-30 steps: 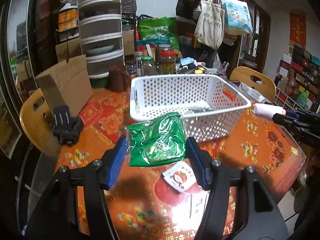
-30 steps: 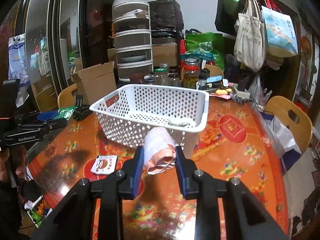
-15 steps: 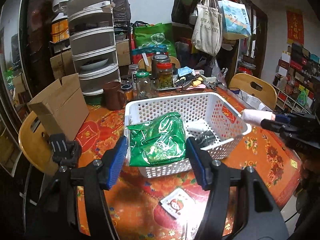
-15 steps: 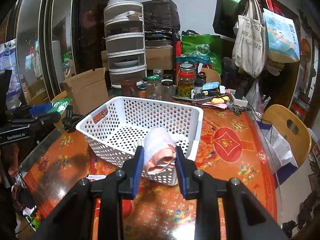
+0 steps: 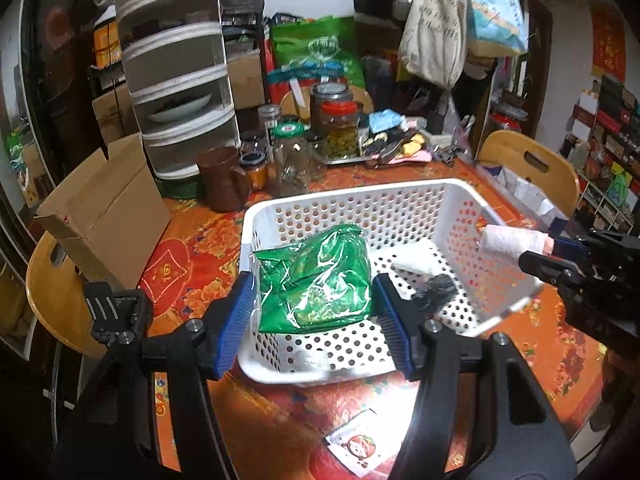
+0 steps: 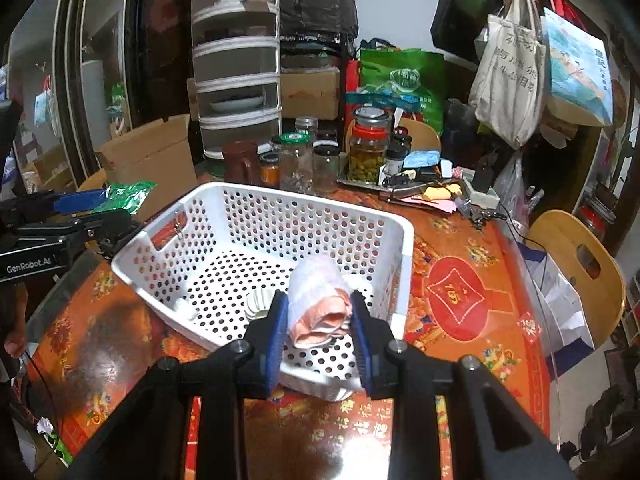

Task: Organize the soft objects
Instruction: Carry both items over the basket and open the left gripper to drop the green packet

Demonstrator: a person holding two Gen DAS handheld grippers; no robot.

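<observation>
Two grippers are working over one white plastic basket [image 5: 448,216], a rectangular tub with walls and floor punched full of round holes, sitting on a glossy table [image 6: 460,292] patterned in red and orange. The left gripper [image 5: 314,304] is clamping its ribbed blue pads on a crinkly green plastic bag [image 5: 316,280], shiny and puffed, holding it above the basket's near rim at 6 o'clock in the left wrist view. The right gripper [image 6: 318,322] is squeezing a rolled cloth [image 6: 320,300], soft and tubular, white on the outside with peach folds showing at its end; it is hanging above the near right corner of the basket's inside, at about 5 o'clock in the right wrist view. From the left wrist view the same roll [image 5: 510,240] is poking in over the basket's right wall at 3 o'clock. Something white and ribbed [image 6: 258,302] is lying on the basket floor, partly hidden behind the right gripper's left finger, and a dark item [image 5: 436,286] beside it is too blurred to name. A small flat packet [image 5: 360,446] is lying on the table at 6 o'clock, partly cut off by the left gripper's frame. Glass jars [image 6: 296,160] are standing beyond the basket at 12 o'clock.
</observation>
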